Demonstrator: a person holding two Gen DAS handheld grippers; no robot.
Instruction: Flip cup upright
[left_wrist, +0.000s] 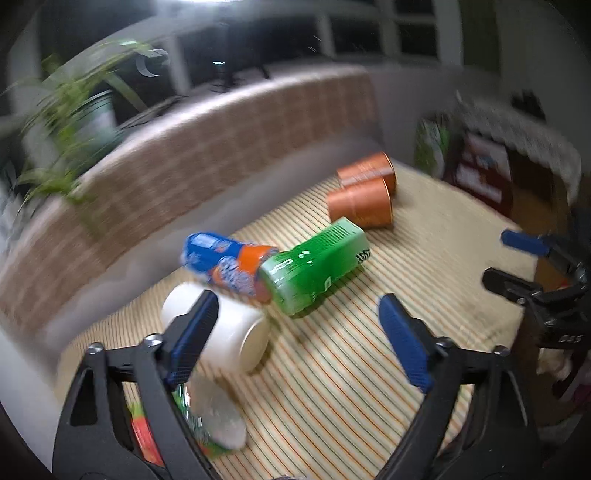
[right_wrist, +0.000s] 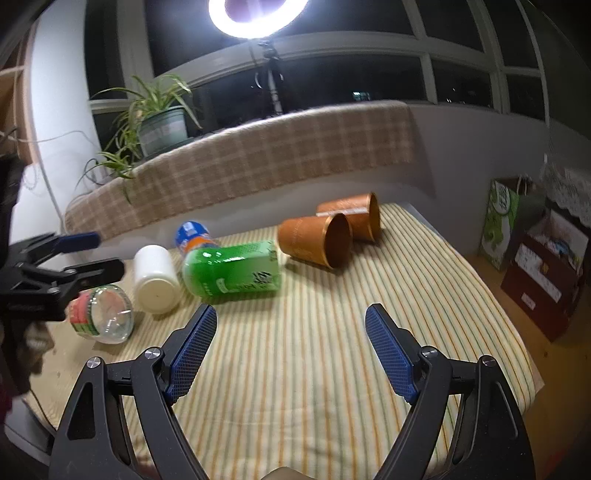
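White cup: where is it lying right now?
The white cup lies on its side at the left of the striped cloth, between the clear jar and green bottle.

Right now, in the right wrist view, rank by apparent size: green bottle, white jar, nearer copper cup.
1. Green plastic bottle, lying down, clearly largest.
2. Nearer copper metal cup and white plastic jar look alike; differing nearness to the camera makes ranking unsure.

My left gripper (left_wrist: 299, 338) hangs with jaws spread wide above the striped worktop (left_wrist: 351, 387); white cup (left_wrist: 221, 332) lies sideways beside my left finger.
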